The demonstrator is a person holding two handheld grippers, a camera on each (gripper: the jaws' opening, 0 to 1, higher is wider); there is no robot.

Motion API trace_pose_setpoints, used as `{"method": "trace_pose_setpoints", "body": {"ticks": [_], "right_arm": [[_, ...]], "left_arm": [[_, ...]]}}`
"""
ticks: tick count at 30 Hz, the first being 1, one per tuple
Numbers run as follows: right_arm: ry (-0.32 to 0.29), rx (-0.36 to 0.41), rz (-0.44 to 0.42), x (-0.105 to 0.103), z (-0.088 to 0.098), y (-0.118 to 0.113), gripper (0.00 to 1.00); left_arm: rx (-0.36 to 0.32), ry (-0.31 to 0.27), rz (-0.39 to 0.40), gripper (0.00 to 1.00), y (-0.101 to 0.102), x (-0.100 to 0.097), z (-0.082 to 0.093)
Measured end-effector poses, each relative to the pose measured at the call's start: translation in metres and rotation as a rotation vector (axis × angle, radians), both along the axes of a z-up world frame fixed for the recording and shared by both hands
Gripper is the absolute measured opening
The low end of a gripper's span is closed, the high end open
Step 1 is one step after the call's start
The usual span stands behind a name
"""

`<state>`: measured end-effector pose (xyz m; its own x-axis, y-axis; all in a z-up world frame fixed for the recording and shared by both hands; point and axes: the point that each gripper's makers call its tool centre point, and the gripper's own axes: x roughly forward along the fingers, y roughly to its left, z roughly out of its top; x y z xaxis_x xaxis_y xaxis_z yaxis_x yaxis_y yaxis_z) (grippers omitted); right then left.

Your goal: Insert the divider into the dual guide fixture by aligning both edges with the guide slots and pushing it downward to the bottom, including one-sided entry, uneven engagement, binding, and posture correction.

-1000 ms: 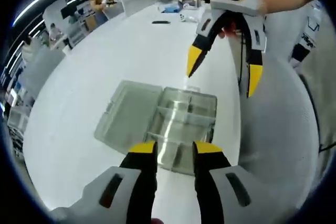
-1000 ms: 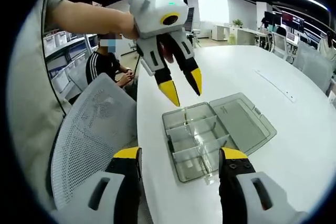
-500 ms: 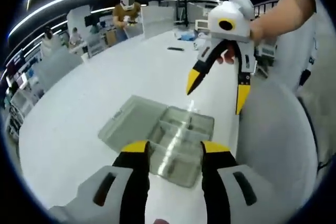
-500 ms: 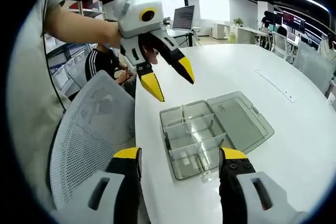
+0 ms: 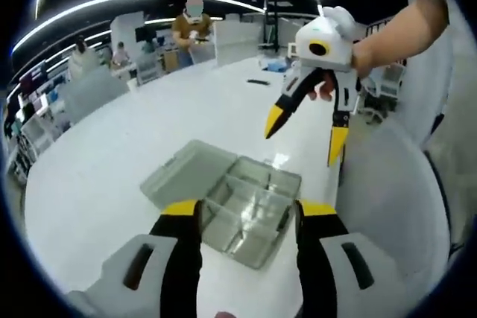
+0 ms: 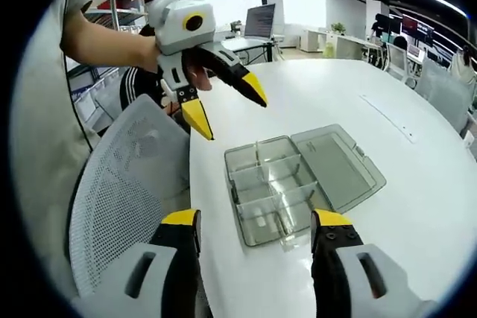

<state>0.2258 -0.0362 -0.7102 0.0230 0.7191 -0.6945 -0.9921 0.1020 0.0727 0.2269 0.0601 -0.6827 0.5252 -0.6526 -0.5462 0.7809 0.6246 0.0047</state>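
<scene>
Presently both sets of fingers stand spread wide and hold nothing. In the left gripper view the left gripper [image 5: 247, 214] has its yellow-tipped fingers [image 5: 181, 210] raised above the tabletop [image 5: 112, 161], framing the near end of the clear compartment box [image 5: 250, 210] just ahead of them. In the right gripper view the right gripper [image 6: 253, 225] frames the same box [image 6: 272, 188] between its own tips, also well above it and not touching.

Box: transparent, greyish, lying flat with its lid [image 6: 339, 165] hinged fully open and resting flat on the tabletop beside the tray. The tray's long axis runs away from the right fingers; the lid lies to the right of it in that view, to the left in the left gripper view. Thin clear dividers [image 6: 268, 176] stand upright in the tray, crossing it into compartments; I cannot tell whether any one of them is only partly seated, and no loose divider can be made out.

Beyond the box, each view catches the other gripper in mid-air, held by a bare hand and forearm: the right gripper [image 5: 305, 121] up and to the right of the left fingers, the left gripper [image 6: 223, 106] up and left of the right fingers, both open, tips pointing down toward the box.

Surface: large white rounded tabletop, glossy, with a small dark object [image 5: 257, 81] far off. A white mesh chair back [image 6: 123, 184] stands at the table edge, left of the right fingers. Room: open office, ceiling strip lights, desks, monitors, seated and standing people in the background.
</scene>
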Motion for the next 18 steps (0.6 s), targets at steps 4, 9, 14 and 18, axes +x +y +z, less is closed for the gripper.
{"method": "trace_pose_setpoints", "body": {"ticks": [4, 9, 14, 18], "right_arm": [[-0.001, -0.011, -0.006, 0.002, -0.002, -0.008, 0.57], [-0.006, -0.026, -0.013, 0.004, -0.005, -0.017, 0.56], [-0.012, -0.044, -0.016, 0.007, -0.008, -0.024, 0.56], [-0.015, -0.063, -0.019, 0.009, -0.014, -0.030, 0.55]], "left_arm": [[-0.014, -0.008, 0.005, 0.54, -0.002, -0.001, 0.003], [-0.025, -0.016, 0.010, 0.56, -0.003, -0.001, 0.005], [-0.030, -0.014, 0.015, 0.56, -0.001, -0.004, 0.003], [-0.038, -0.011, 0.019, 0.57, -0.001, -0.006, 0.002]]}}
